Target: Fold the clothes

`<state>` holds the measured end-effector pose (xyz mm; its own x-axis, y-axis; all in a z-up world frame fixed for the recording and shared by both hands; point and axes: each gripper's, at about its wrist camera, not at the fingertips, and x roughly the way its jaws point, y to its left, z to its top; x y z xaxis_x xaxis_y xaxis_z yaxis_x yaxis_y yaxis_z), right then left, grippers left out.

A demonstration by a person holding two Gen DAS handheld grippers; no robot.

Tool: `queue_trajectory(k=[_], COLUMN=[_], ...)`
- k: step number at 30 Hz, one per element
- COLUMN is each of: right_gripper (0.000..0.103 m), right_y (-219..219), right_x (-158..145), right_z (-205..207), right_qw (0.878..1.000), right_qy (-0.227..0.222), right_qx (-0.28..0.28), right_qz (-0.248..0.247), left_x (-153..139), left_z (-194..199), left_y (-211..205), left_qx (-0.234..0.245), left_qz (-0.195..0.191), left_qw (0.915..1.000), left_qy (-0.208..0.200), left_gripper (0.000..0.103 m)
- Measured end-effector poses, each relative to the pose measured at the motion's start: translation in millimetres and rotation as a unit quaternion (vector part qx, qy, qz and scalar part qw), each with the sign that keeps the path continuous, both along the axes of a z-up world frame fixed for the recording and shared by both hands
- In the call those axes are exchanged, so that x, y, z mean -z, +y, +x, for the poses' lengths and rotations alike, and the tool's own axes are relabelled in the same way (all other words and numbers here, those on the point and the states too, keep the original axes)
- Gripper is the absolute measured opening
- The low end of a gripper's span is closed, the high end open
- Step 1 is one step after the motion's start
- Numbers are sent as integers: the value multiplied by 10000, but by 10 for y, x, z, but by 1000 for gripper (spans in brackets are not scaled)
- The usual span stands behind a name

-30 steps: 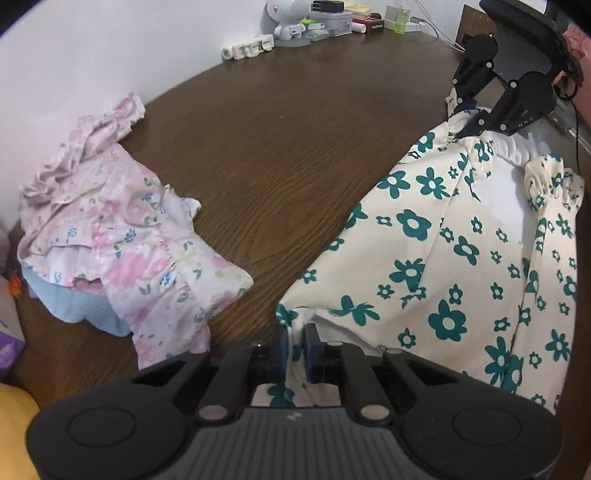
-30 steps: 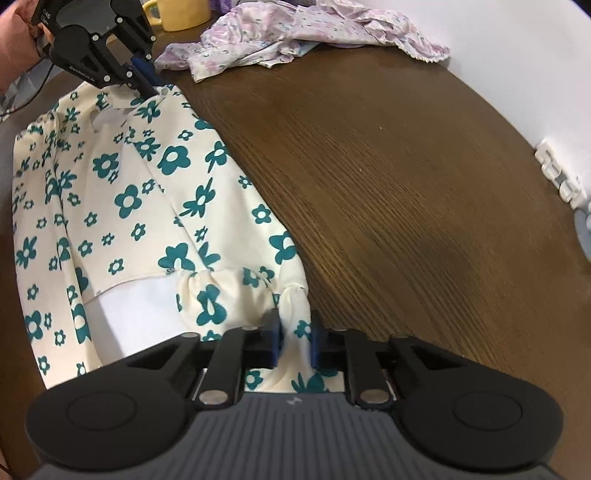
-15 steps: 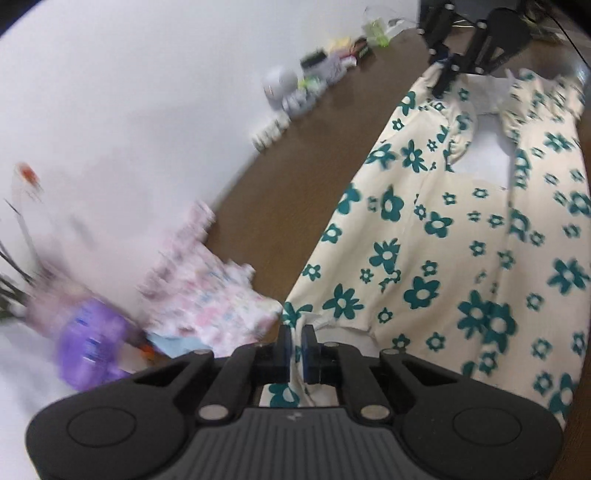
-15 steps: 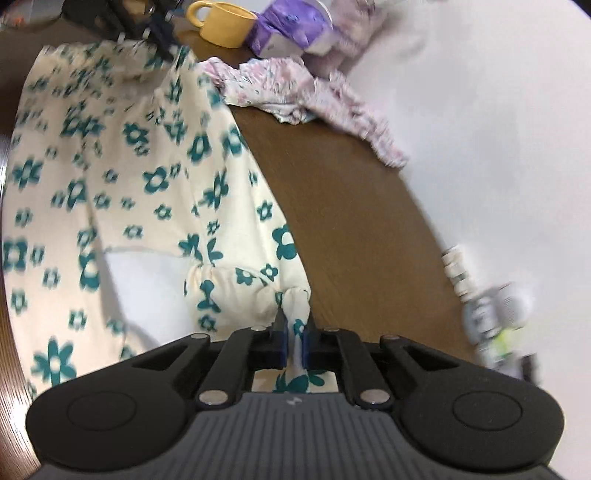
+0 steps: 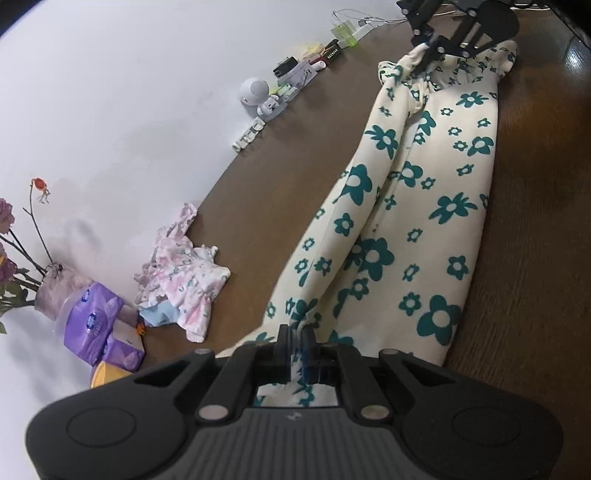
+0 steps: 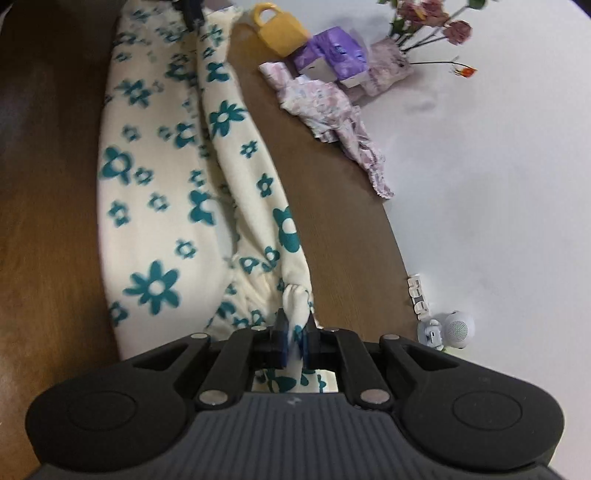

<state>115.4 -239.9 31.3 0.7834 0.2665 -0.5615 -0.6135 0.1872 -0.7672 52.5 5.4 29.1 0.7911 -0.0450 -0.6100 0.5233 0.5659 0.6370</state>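
both handheld grippers are clamped on cloth. left gripper [image 5: 294, 341], black with blue pads, has its jaws nearly together on a bunched corner of the cream garment printed with teal flowers [image 5: 417, 221]; right gripper [image 6: 294, 338] pinches a gathered, ruffled corner of the same garment [image 6: 173, 192] in the same narrow way, and its jaws have just been closing the last little bit onto that fabric. each gripper shows at the far end of the other's view, so the two hold opposite ends of one long edge.

the garment lies on the dark brown wooden table [image 5: 535, 258], stretched lengthwise between the two grips. its held edge is lifted and rolled over toward the rest of the cloth, so it reads as a long, narrow band with a soft ridge running down it, not a flat spread. by my judgement the first lengthwise fold is under way: the edge is carried across but not yet laid flat or smoothed, and the grips are not released. after that, at least a crosswise fold seems left to make a compact stack.

near the wall, well apart from the flowered piece, a crumpled pink floral garment [image 5: 181, 280] sits in a heap, seemingly unfolded; it probably waits its turn. purple tissue packs [image 5: 98, 332] and a yellow mug [image 6: 280, 31] stand beside it.
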Motion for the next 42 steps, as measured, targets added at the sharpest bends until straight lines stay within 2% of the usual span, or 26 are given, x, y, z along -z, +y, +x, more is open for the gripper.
queue_trajectory(k=[6,12,14,15,16,18,19,22,24,27,31,34,40,42], right_gripper=[9,12,24,36,38,38,38,38,38,38,38,38,39,39], right_y=[28,-93,-165,-209,-271,-382,-435,-468,-387,-175,7,26,-137,-171], right_x=[176,41,-30,-69,-127,-294,-383,-585,-645,-643,-554,-378,-78,-44], right_z=[-99,-171,-178,-182,-197,-174,-154,-19,82,302,521,610,572,514], right_qw=[9997,9994,9973,9956,9929,9814,9729,9459,9318,9164,8927,8883,8721,8706], right_qy=[-146,186,396,500,619,908,1033,1320,1546,1774,2218,2411,2631,2567], right_qx=[-11,192,330,416,494,659,748,850,810,1090,1505,1811,2190,2195], right_qz=[-203,242,516,670,884,1559,1930,2840,3184,3418,3622,3464,3497,3577], left_x=[127,60,-30,-105,-180,-343,-435,-611,-634,-550,-343,-185,-86,-94], left_z=[33,-17,-51,-70,-88,-83,-58,82,222,477,653,641,496,474], left_y=[-45,72,156,210,265,357,406,418,347,236,248,324,473,498], left_qx=[-13,-140,-203,-256,-311,-426,-512,-709,-875,-1175,-1388,-1481,-1620,-1650], left_qz=[50,-332,-648,-894,-1142,-1678,-2026,-2711,-2838,-2637,-2493,-2448,-2812,-2902], left_qw=[9999,9991,9970,9950,9922,9843,9774,9593,9539,9552,9519,9480,9369,9339], left_qy=[150,245,362,374,383,356,312,348,425,647,1119,1395,1298,1278], left_gripper=[5,13,13,14,18,26,31,32,32,31,31,31,31,32])
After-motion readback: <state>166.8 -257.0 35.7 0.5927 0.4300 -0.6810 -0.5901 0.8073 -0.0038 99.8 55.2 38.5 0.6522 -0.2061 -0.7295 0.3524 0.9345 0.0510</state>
